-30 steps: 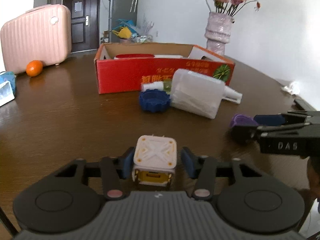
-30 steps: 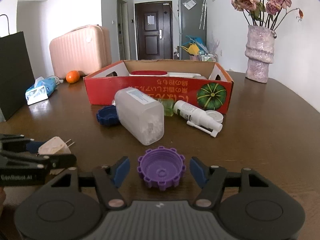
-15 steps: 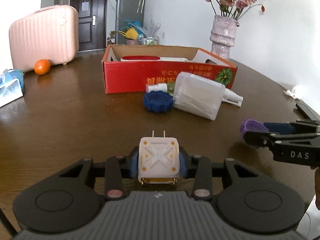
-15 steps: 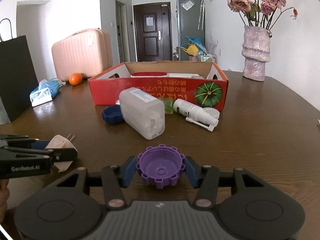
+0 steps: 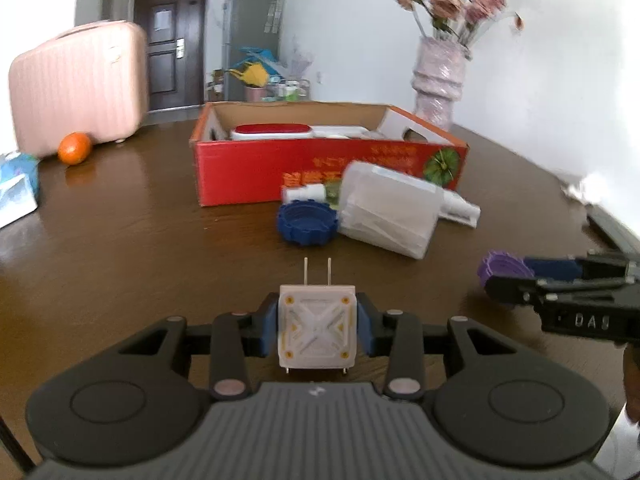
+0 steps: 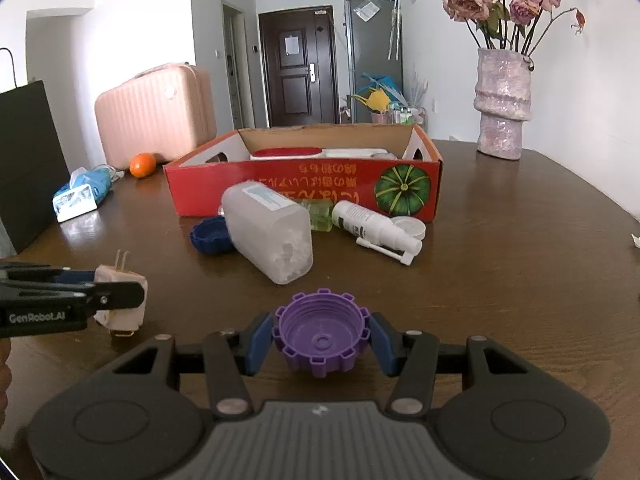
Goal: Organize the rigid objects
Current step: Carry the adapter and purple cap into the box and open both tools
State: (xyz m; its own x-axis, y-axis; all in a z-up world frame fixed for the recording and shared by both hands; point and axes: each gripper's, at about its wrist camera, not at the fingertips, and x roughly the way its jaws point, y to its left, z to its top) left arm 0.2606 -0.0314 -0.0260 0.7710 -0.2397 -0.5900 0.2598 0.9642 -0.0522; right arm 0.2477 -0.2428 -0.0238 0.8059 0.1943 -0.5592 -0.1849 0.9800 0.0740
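Brown and shiny, the wooden table (image 6: 500,280) fills a bright room with a dark door far at the back. On its far side sits a red cardboard box (image 6: 280,192) with the top open, and a few things already lie inside it.

Near us, the left gripper (image 5: 317,330) pinches a white plug adapter (image 5: 317,334) between its blue pads (image 5: 269,330). The two metal prongs point away toward the box. This adapter looks small, light and hard. The pads press on its flat sides, which is a good place to hold it. The thin prongs could bend, so I think it is best not to bump them.

To the right, the right gripper (image 6: 319,340) pinches a purple bottle cap (image 6: 320,334) by its bumpy rim. The cap looks light and stiff, and the little bumps should help stop it from slipping. It is hollow and faces up, so a hard squeeze might make it pop out.

Between the grippers and the box lie more things on the table: a blue cap (image 6: 210,236), a cloudy plastic container (image 6: 268,232) on its side, a white spray bottle (image 6: 376,230) and a small green bottle (image 6: 320,216). The container looks smooth and wide, so it may be harder to hold.
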